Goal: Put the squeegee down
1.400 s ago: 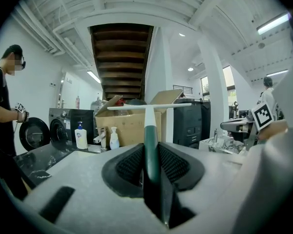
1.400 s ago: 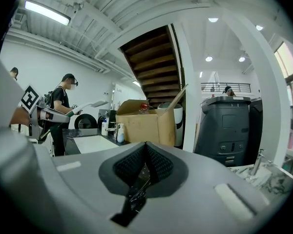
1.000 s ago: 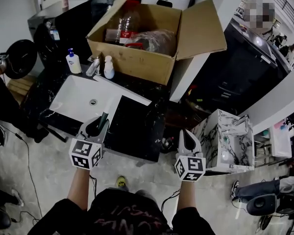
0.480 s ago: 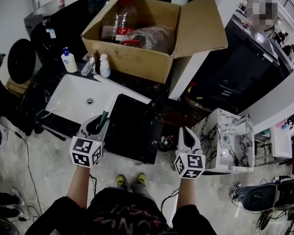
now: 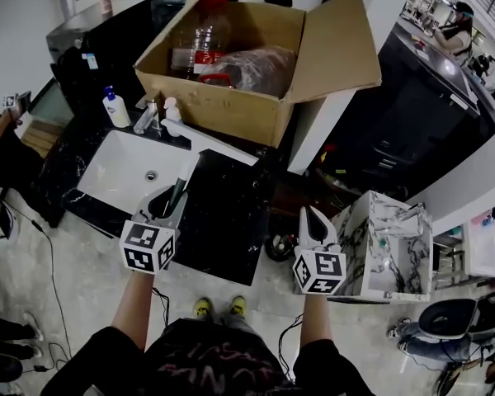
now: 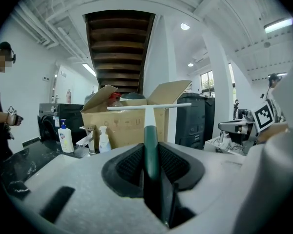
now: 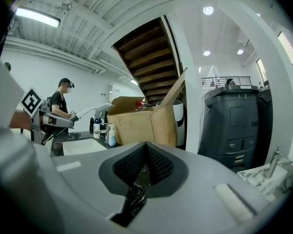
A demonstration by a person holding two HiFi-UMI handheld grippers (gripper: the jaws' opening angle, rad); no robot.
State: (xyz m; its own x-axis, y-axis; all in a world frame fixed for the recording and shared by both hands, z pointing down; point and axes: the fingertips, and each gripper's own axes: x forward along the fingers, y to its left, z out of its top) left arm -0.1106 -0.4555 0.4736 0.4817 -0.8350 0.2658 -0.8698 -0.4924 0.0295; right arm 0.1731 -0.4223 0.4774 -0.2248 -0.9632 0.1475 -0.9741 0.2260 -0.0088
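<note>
Both tongs have pushed forward since the earlier frame, so the squeegee (image 5: 181, 186) (image 6: 150, 130) now reaches further over the sink (image 5: 115, 172), its white blade showing in the head view close to the faucet (image 5: 146, 115) and the small white bottle (image 5: 172, 114). It has not been put down: the left tongs (image 5: 169, 205) (image 6: 150, 152) are clamped partway closed on its dark green handle. The handle points away from the person, with the blade lying crosswise at the far end. The right tongs (image 5: 311, 219) (image 7: 144, 150) are closed with the pads meeting and nothing between them, held beside the black tabletop (image 5: 231, 221). An open cardboard carton (image 5: 223, 106) stands behind the sink. A blue-capped soap bottle (image 5: 114, 108) sits left of the faucet.
</note>
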